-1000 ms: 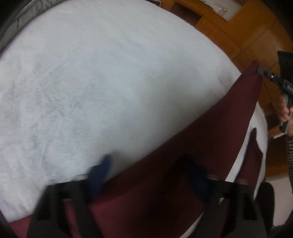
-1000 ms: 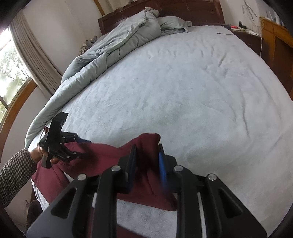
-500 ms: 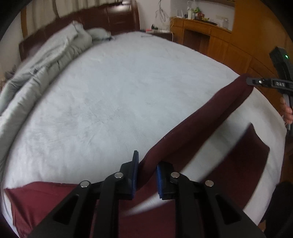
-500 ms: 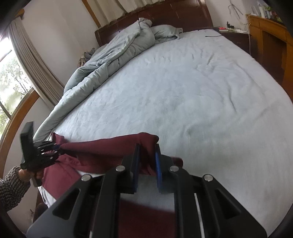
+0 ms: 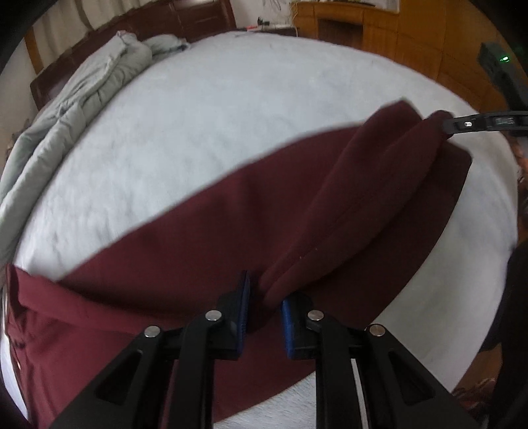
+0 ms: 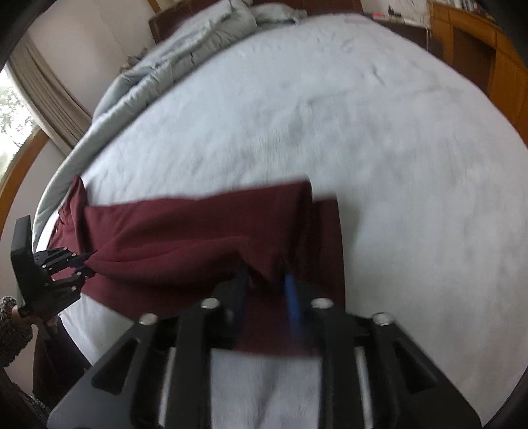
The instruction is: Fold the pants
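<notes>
Dark red pants (image 5: 204,237) lie spread across the near part of a white bed, one leg folded over the other. My left gripper (image 5: 264,307) is shut on a fold of the upper leg's edge. My right gripper (image 6: 264,283) is shut on the same leg near its hem end; it also shows in the left wrist view (image 5: 462,123) at the far right. The left gripper shows in the right wrist view (image 6: 79,264) at the left, pinching the pants (image 6: 184,231). The gripped leg hangs slightly above the lower leg between both grippers.
The bed (image 6: 330,115) has a white sheet. A grey duvet (image 5: 76,99) is bunched along the left side up to the dark headboard. Wooden cabinets (image 5: 396,29) stand to the right of the bed. A window with a curtain (image 6: 39,85) is on the left.
Both grippers have carried the gripped leg forward over the bed, so it now lies across the other leg. Much more red fabric covers the sheet in both views.
</notes>
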